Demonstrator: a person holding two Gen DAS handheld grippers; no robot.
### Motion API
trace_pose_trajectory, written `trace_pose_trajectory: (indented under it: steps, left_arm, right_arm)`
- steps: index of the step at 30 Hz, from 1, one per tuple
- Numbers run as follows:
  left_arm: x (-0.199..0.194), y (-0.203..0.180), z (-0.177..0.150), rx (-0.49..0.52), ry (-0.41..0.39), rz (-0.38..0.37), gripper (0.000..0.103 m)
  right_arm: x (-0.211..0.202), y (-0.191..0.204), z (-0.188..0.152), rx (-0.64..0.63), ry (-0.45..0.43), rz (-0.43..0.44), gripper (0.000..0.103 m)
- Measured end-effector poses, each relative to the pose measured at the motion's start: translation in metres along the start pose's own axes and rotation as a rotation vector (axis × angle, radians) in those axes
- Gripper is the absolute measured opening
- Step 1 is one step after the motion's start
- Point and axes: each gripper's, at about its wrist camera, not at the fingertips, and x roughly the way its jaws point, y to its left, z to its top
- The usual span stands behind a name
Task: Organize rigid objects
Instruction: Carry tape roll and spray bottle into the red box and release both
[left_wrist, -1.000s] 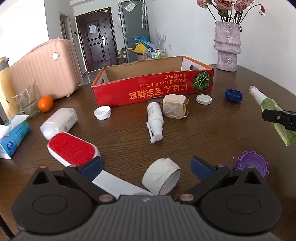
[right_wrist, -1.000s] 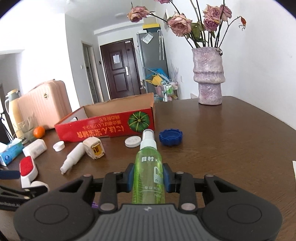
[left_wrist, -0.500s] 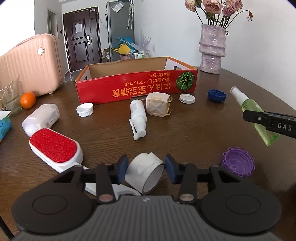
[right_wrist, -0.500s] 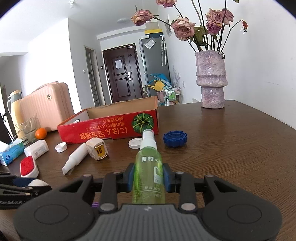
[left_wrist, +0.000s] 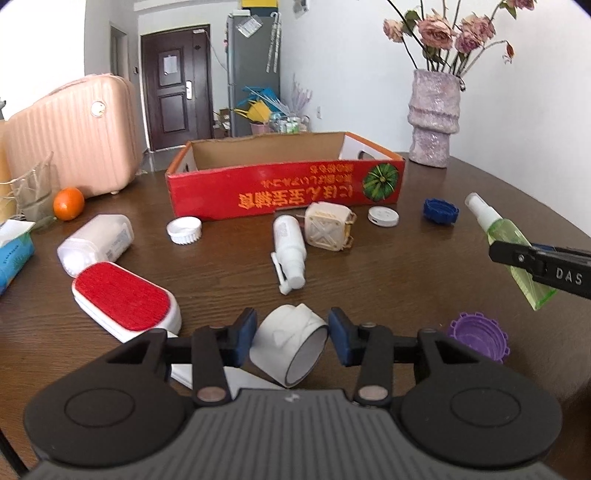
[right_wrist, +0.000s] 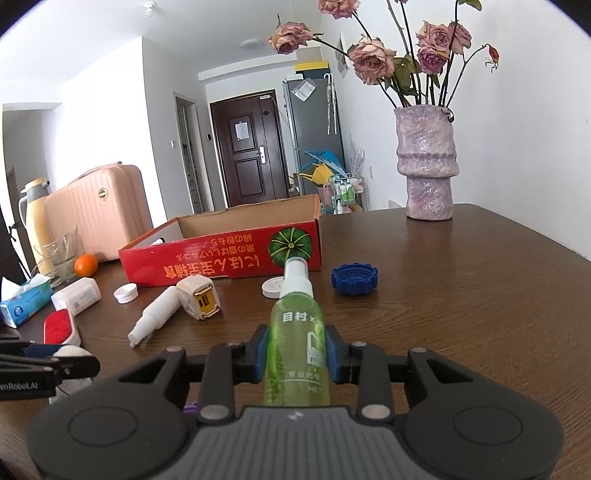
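**Both my grippers hold items at the wooden table**

On my left, my left gripper (left_wrist: 291, 334) has its blue pads narrowed against a white roll of tape (left_wrist: 290, 341), lying just beside a red-faced white lint brush (left_wrist: 123, 299). Farther off stands an open red cardboard box (left_wrist: 284, 192), with a white spray bottle (left_wrist: 290, 245) lying near its front wall. On my right, my right gripper (right_wrist: 296, 352) is clamped on a green translucent spray bottle (right_wrist: 296, 341), nozzle pointing toward the box.
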Motion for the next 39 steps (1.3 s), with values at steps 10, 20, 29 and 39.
trace_pose_trajectory:
  steps: [10, 20, 29, 39]
  left_arm:
    - [-0.018, 0.008, 0.017, -0.042, -0.056, 0.035, 0.044]
    - [-0.035, 0.005, 0.045, -0.046, -0.135, 0.043, 0.044]
    - [-0.028, 0.010, 0.074, -0.075, -0.159, 0.064, 0.044]
    - [-0.009, 0.016, 0.102, -0.108, -0.168, 0.076, 0.044]
  right_arm:
    - [-0.008, 0.008, 0.010, -0.028, -0.009, 0.034, 0.030]
    - [-0.012, 0.027, 0.035, -0.078, -0.047, 0.068, 0.030]
    - [-0.005, 0.043, 0.060, -0.107, -0.070, 0.097, 0.030]
    - [0.021, 0.056, 0.087, -0.111, -0.076, 0.116, 0.030]
